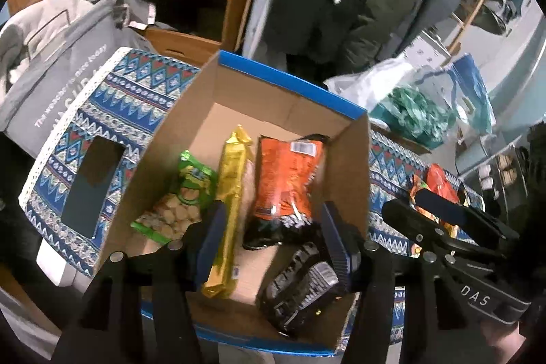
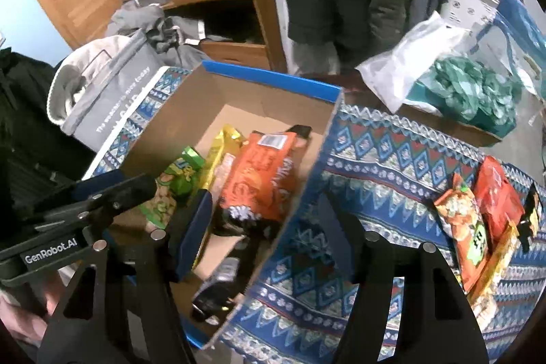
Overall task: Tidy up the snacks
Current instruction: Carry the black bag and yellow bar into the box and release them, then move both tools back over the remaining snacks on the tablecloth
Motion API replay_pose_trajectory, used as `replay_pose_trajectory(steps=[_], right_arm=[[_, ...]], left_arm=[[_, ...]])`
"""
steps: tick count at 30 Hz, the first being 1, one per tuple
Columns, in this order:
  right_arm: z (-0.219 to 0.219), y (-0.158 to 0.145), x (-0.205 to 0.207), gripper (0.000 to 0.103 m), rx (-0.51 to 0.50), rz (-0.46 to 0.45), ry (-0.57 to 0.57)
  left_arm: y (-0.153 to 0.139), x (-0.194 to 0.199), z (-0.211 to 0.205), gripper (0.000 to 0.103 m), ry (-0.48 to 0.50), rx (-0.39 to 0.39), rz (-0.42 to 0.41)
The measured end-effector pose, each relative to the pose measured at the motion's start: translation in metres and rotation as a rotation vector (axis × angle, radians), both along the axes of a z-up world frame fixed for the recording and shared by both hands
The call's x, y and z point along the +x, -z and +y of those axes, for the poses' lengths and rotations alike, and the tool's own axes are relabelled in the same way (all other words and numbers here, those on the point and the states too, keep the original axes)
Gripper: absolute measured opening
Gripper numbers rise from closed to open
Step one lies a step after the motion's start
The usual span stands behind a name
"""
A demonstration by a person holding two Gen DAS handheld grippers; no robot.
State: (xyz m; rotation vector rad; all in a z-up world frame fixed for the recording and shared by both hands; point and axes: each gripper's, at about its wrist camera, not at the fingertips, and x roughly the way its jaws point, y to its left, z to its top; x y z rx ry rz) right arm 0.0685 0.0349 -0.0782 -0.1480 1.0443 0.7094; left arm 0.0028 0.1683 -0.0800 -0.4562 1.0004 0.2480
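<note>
An open cardboard box with a blue rim (image 1: 290,84) (image 2: 273,81) stands on the patterned table. In it lie a green snack bag (image 1: 177,203) (image 2: 174,186), a gold packet (image 1: 228,193) (image 2: 221,145), an orange bag (image 1: 286,179) (image 2: 256,179) and a black packet (image 1: 303,289) (image 2: 218,289). My left gripper (image 1: 273,237) is open above the box, empty, fingers either side of the gold and orange packs. My right gripper (image 2: 262,234) is open and empty, straddling the box's right wall. It also shows in the left wrist view (image 1: 443,210). Several snack packs (image 2: 477,220) (image 1: 436,186) lie on the table to the right.
The blue patterned tablecloth (image 2: 392,159) (image 1: 112,111) covers the table. A black phone (image 1: 92,179) lies left of the box. A grey bag (image 1: 61,63) (image 2: 112,84) sits far left. Clear plastic bags with green contents (image 2: 460,84) (image 1: 419,111) lie far right. Coats hang behind.
</note>
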Motion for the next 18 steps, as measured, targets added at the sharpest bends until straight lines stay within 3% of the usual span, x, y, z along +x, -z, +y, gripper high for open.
replay_pose_trajectory(steps=[18], right_arm=[[-0.097,0.008,0.009,0.066,-0.012,0.017,0.145]], left_arm=[[0.006,0.02,-0.079,0.064,0.135,-0.033,0.036]])
